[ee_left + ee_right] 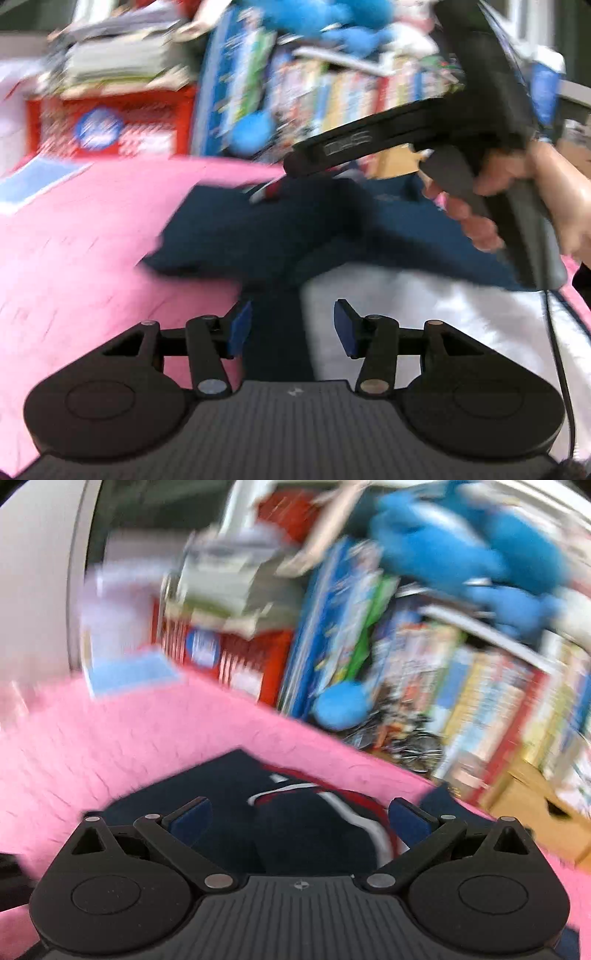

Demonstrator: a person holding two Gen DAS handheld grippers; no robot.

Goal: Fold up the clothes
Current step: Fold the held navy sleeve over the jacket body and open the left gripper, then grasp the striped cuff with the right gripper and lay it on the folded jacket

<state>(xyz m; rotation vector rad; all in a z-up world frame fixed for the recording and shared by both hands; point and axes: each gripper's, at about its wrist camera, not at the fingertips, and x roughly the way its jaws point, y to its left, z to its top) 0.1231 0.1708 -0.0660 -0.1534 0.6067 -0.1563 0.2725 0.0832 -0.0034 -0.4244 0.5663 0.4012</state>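
Garment (236, 786) (navy) on pink blanket (85, 236) — claws apart.

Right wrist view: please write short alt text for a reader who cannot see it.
The open right tool points over a dark navy garment with red and white trim, lying on a pink blanket. Behind are blurred books and a blue plush toy.

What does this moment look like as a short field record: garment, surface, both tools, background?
garment: navy garment with red and white trim, lying on the pink surface
surface: pink fuzzy cover; white cloth at near right
left tool: open, holding nothing
right tool: open, above the garment, held by a hand
background: shelf of books, blue plush toy
image quality: motion blur
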